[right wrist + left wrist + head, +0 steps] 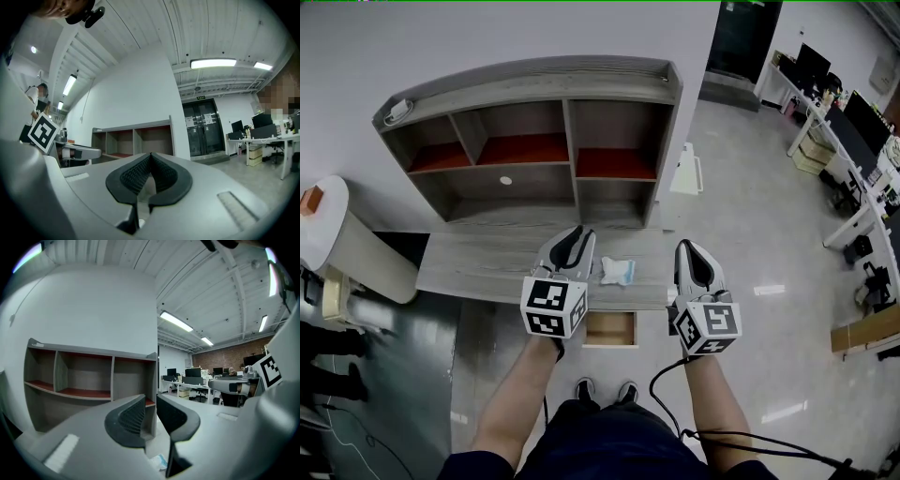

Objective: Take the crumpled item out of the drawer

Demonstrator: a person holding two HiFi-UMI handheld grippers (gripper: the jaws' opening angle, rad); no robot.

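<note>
Left gripper (575, 234): jaws slightly parted, empty. Right gripper (694, 248): jaw tips pressed together, nothing between them. Both are held out on bare forearms, side by side over the desk's (478, 267) front edge. Crumpled item (617, 271): white with pale blue, lying on the desktop between the grippers. Drawer (609, 329): pulled open below.

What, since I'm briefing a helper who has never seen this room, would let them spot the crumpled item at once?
Find the grey wooden desk with a shelf unit at its back. On the desktop near the front edge, behind the open drawer, lies the crumpled item. It is the only white and pale blue wrinkled thing there.
</note>
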